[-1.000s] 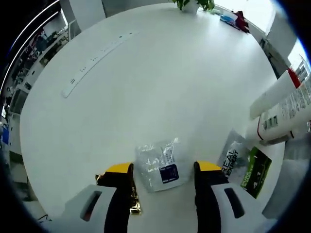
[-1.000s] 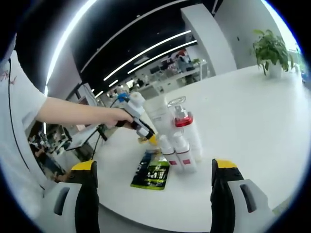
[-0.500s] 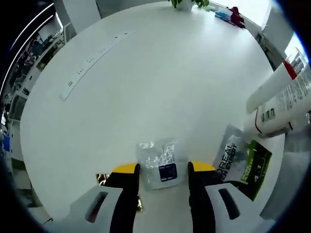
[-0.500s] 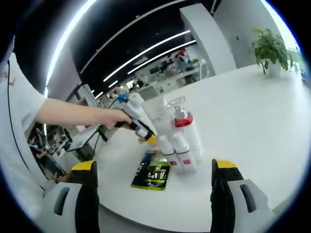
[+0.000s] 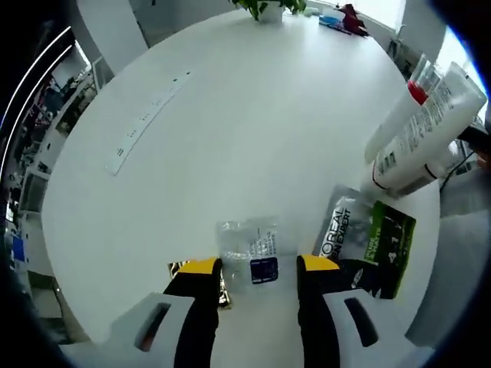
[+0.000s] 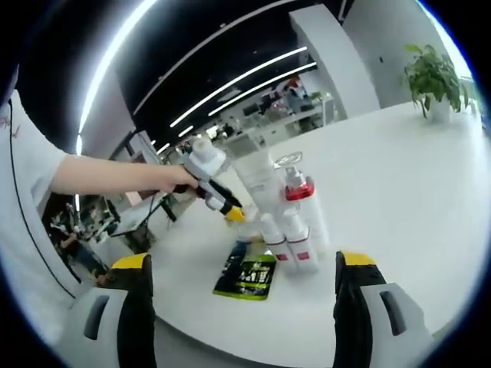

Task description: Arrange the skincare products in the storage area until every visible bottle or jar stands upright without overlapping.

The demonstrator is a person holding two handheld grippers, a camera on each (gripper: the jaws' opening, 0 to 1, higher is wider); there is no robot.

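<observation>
Left gripper view: left claw at lower centre, closed on the clear sample sachet lying flat on the white tabletop. Just right of it, a green-and-black L'Oreal sachet, also flat. At upper right, a cluster of white tubes and bottles, upright, one red-capped. Long white strip at upper left; potted plant at top edge.

Right gripper view: right claw spread wide, gripping nothing, at the bottom. Same bottle cluster at centre, green sachet below it. Person's hand at left holding the other gripper.
</observation>
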